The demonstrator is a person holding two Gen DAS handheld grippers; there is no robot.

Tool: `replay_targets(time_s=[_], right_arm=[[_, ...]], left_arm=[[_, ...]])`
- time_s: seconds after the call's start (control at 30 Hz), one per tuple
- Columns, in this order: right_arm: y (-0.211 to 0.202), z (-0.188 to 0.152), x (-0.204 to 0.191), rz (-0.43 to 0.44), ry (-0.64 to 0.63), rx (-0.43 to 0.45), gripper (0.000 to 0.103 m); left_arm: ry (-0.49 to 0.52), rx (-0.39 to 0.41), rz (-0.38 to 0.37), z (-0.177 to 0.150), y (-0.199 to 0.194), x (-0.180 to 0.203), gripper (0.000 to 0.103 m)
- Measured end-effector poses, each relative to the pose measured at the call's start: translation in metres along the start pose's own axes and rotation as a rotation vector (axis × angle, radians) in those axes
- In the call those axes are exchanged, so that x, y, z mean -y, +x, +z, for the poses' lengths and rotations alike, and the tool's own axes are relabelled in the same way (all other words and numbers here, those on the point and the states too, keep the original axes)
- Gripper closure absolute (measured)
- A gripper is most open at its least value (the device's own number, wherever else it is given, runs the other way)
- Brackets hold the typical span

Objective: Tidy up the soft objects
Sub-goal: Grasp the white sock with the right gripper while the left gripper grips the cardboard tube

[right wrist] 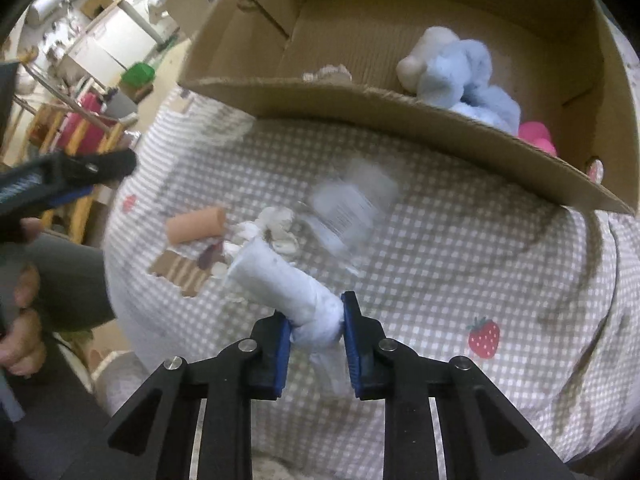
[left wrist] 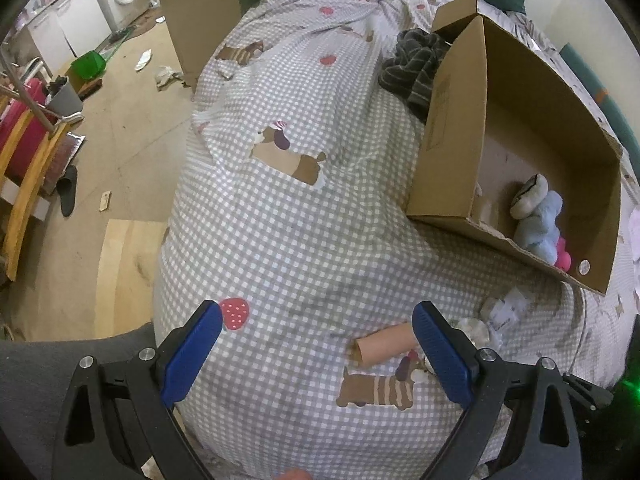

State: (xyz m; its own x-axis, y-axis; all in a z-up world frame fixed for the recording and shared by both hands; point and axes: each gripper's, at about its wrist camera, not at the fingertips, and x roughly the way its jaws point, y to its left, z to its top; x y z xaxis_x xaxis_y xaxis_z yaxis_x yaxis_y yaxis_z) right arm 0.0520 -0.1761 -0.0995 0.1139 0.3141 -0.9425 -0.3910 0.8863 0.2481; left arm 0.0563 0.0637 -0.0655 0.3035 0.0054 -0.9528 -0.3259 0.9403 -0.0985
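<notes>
White rolled cloth (right wrist: 280, 284) is pinched in the right gripper (right wrist: 314, 338) above the bed's (right wrist: 460, 256) near edge; left gripper (left wrist: 316, 354) gapes empty. Blue plush (right wrist: 464, 76) and pink toy (right wrist: 536, 136) already fill the cardboard box (right wrist: 360, 100); pink roll (right wrist: 196, 226) remains.

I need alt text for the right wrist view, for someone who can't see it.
The right gripper has its blue fingers shut on the end of a white rolled cloth above a checked bedsheet. Behind it, an open cardboard box holds a light blue plush toy and something pink; a cardboard tube lies to the left.
</notes>
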Motion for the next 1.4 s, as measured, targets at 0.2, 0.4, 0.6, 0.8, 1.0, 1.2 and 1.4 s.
replay_targets(time_s=[0.2, 0.4, 0.6, 0.8, 1.0, 1.2, 1.4], right_arm=[[-0.035, -0.007, 0.020, 0.050, 0.093, 0.084, 0.078], [-0.045, -0.001, 0.042, 0.082, 0.187, 0.137, 0.078], [-0.047, -0.008, 0.043, 0.091, 0.201, 0.150, 0.078], [-0.052, -0.011, 0.048, 0.093, 0.201, 0.156, 0.078], [-0.054, -0.010, 0.047, 0.093, 0.194, 0.161, 0.078], [-0.055, -0.011, 0.052, 0.090, 0.212, 0.167, 0.078], [-0.058, -0.011, 0.053, 0.089, 0.221, 0.176, 0.078]], left_arm=[[-0.013, -0.088, -0.086, -0.005, 0.017, 0.008, 0.013], [-0.035, -0.189, -0.155, -0.006, 0.041, 0.029, 0.038], [-0.016, -0.229, -0.113, -0.006, 0.060, 0.048, 0.044], [0.005, -0.234, -0.056, -0.007, 0.071, 0.056, 0.061], [-0.016, -0.189, -0.034, 0.001, 0.070, 0.045, 0.092], [-0.040, -0.157, -0.083, 0.007, 0.057, 0.035, 0.095], [-0.018, -0.072, -0.122, 0.000, 0.023, 0.028, 0.095]])
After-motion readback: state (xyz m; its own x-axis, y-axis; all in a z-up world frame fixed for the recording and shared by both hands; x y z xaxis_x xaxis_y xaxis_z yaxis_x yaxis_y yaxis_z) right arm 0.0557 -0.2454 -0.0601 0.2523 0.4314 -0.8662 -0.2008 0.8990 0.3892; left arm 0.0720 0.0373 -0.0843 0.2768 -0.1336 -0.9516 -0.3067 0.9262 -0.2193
